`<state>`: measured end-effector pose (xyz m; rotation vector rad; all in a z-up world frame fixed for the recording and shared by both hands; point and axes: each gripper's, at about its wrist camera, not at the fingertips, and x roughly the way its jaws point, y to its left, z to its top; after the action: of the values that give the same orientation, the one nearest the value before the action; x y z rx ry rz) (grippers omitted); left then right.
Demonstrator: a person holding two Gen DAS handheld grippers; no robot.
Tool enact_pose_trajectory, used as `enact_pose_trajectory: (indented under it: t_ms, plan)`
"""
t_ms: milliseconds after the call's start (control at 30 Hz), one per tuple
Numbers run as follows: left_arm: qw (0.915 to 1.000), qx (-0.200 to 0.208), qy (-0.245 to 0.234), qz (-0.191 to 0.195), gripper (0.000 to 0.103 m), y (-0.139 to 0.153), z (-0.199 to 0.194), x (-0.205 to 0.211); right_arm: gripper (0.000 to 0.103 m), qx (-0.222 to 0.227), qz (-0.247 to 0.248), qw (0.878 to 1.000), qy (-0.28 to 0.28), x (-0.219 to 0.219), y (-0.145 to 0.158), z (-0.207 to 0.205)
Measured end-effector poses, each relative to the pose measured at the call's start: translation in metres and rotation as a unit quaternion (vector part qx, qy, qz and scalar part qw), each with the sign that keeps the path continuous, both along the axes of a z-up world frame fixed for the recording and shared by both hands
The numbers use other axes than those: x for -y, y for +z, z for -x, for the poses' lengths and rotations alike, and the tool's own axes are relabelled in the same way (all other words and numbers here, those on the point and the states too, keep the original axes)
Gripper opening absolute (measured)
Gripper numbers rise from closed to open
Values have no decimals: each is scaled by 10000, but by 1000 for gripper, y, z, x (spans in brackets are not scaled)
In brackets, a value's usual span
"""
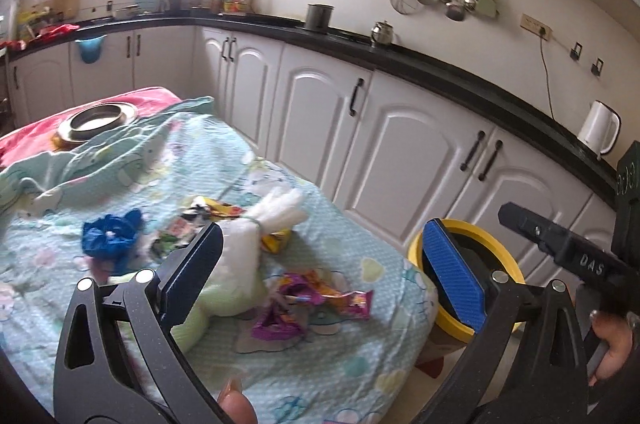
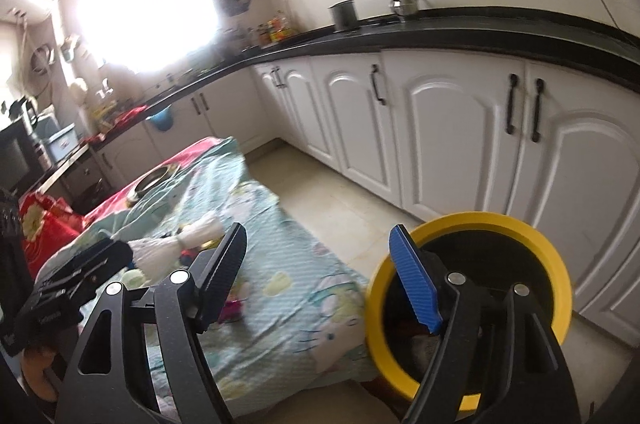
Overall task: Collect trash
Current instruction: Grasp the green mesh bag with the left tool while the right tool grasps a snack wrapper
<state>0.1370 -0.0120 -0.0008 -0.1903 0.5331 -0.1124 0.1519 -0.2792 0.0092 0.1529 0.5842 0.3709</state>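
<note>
Left tool wide open over the crinkly purple-and-orange wrappers on my desk; right tool open, empty, by the round yellow-rimmed bin. Thin foil could slip out.

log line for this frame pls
left gripper: open, empty, above wrappers | right gripper: open, empty, near yellow bin | tied white bag, blue scrap on table
</note>
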Motion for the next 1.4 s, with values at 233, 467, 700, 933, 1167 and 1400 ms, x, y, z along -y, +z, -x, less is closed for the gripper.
enact_pose_trajectory:
  t_ms: [233, 467, 700, 933, 1167, 1400]
  plan:
    - [9995, -32, 307, 61, 92, 0, 7, -33, 72, -56, 183, 9989, 419, -41, -5, 6]
    - [9985, -169, 521, -19, 92, -6, 14, -68, 72, -203, 344, 9965, 740, -71, -17, 6]
    - [9978, -514, 206, -375, 92, -22, 11, -92, 71, -490, 568, 9933, 876, -93, -40, -4]
    - [9920, -902, -219, -860, 92, -49, 5, -93, 71, -698, 787, 9899, 952, -105, -66, -15]
    - [9802, -1107, -730, -1470, 92, -66, -9, -80, 71, -869, 829, 9875, 1017, -113, -82, -25]
    - [9757, -1300, -1050, -1415, 92, -75, -24, -81, 61, -1134, 802, 9834, 1164, -121, -98, -37]
